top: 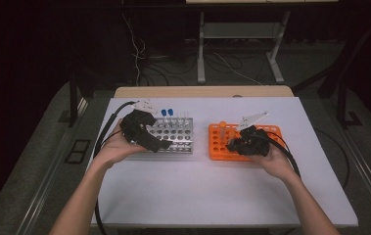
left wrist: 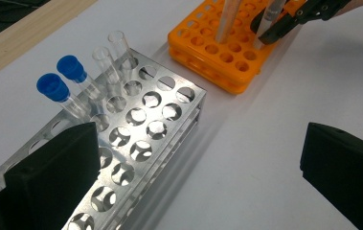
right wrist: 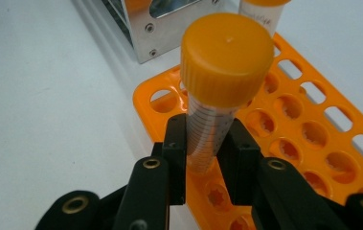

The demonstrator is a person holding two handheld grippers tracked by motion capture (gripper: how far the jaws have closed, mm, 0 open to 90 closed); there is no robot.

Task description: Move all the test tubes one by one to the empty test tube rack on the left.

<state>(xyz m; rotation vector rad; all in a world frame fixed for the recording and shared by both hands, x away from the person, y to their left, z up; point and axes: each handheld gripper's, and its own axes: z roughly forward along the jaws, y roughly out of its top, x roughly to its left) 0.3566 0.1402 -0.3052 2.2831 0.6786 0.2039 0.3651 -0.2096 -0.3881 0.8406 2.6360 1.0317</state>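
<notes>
From the high view I have the left gripper [top: 146,132] resting over the near-left end of the metal rack [top: 173,135], while the right gripper [top: 246,142] sits at the orange rack [top: 217,142] on the white table [top: 222,186]. The picture is small and dim there, so I can only guess that the pale shape rising near the orange rack's far-left corner is a tube.

In the left gripper view my own jaws stand wide apart with nothing between them, one over the metal rack [left wrist: 141,139], the other over bare table. Two blue-capped tubes [left wrist: 62,88] and two uncapped glass tubes [left wrist: 112,52] stand along the rack's far row. Farther off, the orange rack [left wrist: 217,52] holds two tall tubes, and the right gripper [left wrist: 289,19] is at one of them.

The right gripper view settles it: the right gripper [right wrist: 208,163] is closed on the orange-capped tube [right wrist: 220,91], pads pressing the graduated body below the cap, the tube upright with its lower end in a hole near the edge of the orange rack [right wrist: 308,134]. A second tube [right wrist: 260,12] stands behind it.

I judge the step in hand is either seating or lifting this tube. The next move calls for a straight vertical motion, keeping the tube plumb so it does not bind in the hole or tip the rack.
</notes>
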